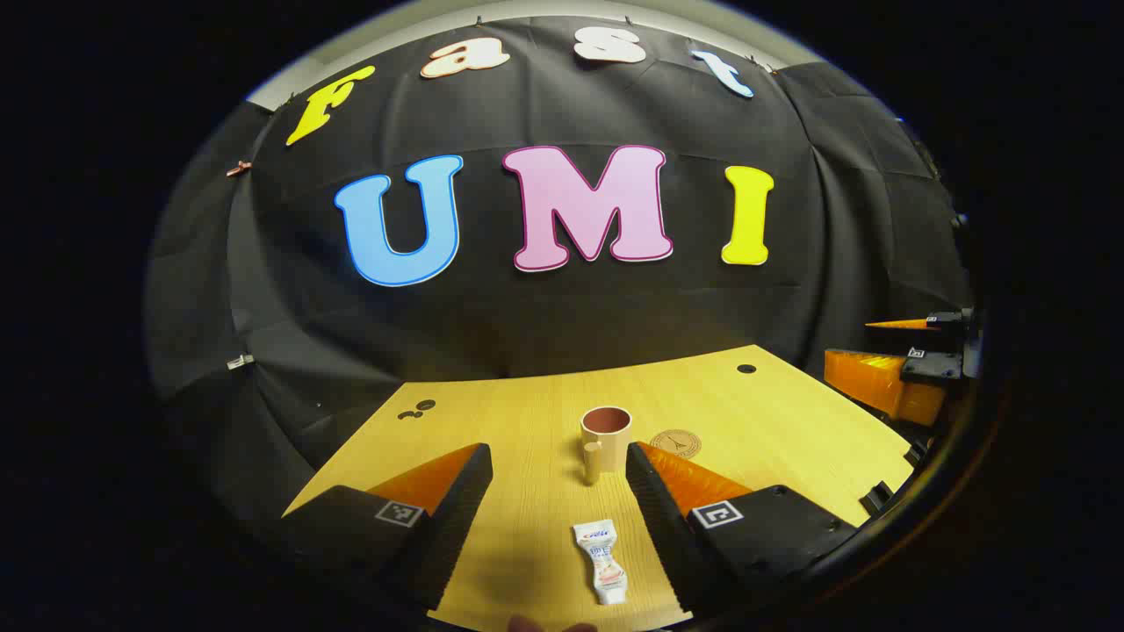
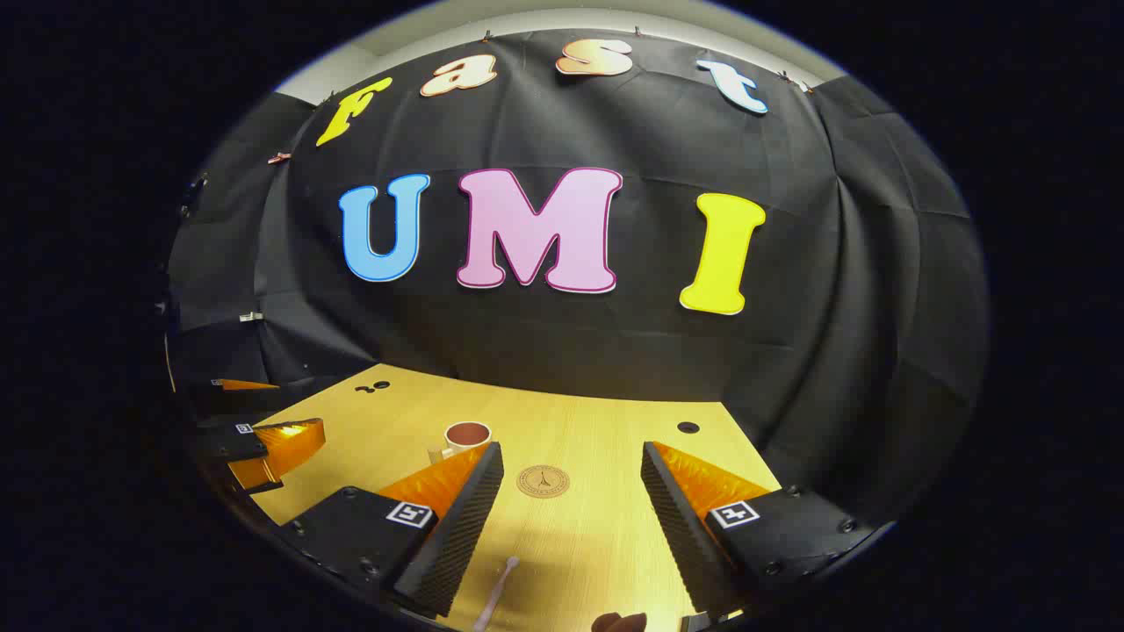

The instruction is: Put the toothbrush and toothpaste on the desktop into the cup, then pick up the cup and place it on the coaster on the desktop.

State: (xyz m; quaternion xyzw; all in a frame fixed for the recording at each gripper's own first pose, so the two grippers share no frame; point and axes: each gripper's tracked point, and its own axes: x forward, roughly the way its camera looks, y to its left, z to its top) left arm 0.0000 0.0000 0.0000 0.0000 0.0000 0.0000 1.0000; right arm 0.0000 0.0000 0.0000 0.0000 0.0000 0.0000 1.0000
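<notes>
Pale wood lay under both grippers, a yellowish desk [image 1: 527, 421] running back to the black cloth wall [image 1: 571, 307]. In the left gripper view the left gripper [image 1: 559, 461] hung spread wide above the desk, its jaws holding nothing and touching nothing. Between its fingers, near the bottom edge, the toothpaste [image 1: 602, 561] lay flat on the wood, a small white tube lying roughly lengthwise toward the camera. Farther off, just inside the right finger's tip, stood the cup [image 1: 605, 443], upright, beige outside and reddish brown inside, with its handle turned to the left. Just right of the cup, partly hidden behind that finger, lay the round coaster [image 1: 678, 441], apart from the cup. At the far right edge of this view the right gripper [image 1: 887, 351] showed, raised off the desk.

In the right gripper view the right gripper [image 2: 572, 461] was likewise wide open and empty. The coaster [image 2: 543, 481] lay between its fingertips, bare. The cup [image 2: 464, 438] stood behind the left finger's tip. At the bottom, beside that finger, the toothbrush [image 2: 497, 592] lay on the desk, a thin pale stick with its head pointing away. The left gripper [image 2: 263, 421] showed at the far left edge.
</notes>
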